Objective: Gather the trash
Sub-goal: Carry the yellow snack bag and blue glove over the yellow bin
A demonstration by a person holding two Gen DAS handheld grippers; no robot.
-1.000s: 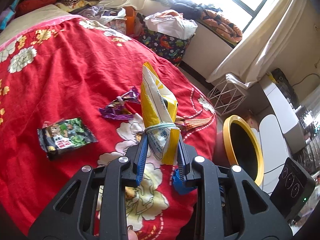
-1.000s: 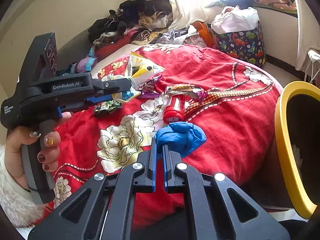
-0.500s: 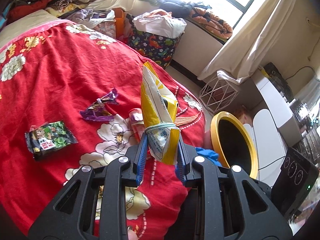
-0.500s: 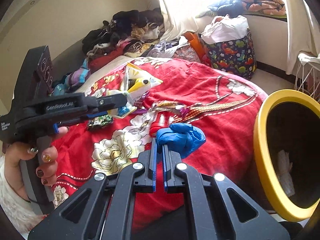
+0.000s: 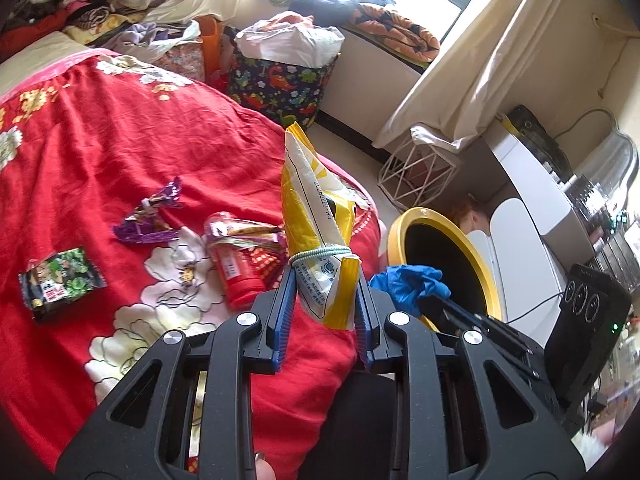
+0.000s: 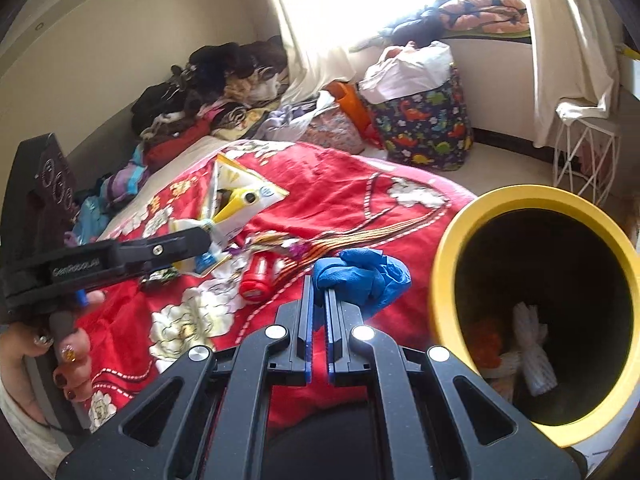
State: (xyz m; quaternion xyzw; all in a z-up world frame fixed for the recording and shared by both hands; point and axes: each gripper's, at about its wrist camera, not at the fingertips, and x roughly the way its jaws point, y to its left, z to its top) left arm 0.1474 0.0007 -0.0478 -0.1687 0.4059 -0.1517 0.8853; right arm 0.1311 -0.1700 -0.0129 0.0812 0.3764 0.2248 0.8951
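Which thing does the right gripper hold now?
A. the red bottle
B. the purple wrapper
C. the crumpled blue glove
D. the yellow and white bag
C: the right gripper is shut on the crumpled blue glove; the left gripper has the yellow and white bag.

yellow snack bag (image 5: 320,224) upright, banded | blue glove (image 6: 360,276) crumpled | yellow-rimmed bin (image 6: 448,264) beside bed

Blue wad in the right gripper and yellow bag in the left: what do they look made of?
Blue wad: thin, matte rubbery film, probably a disposable nitrile or latex glove; it bunches in soft, limp folds. Yellow bag: glossy printed plastic film, stiff enough to stand up from the left gripper; it shows sharp creases and glare, with a pale band cinched around its neck.
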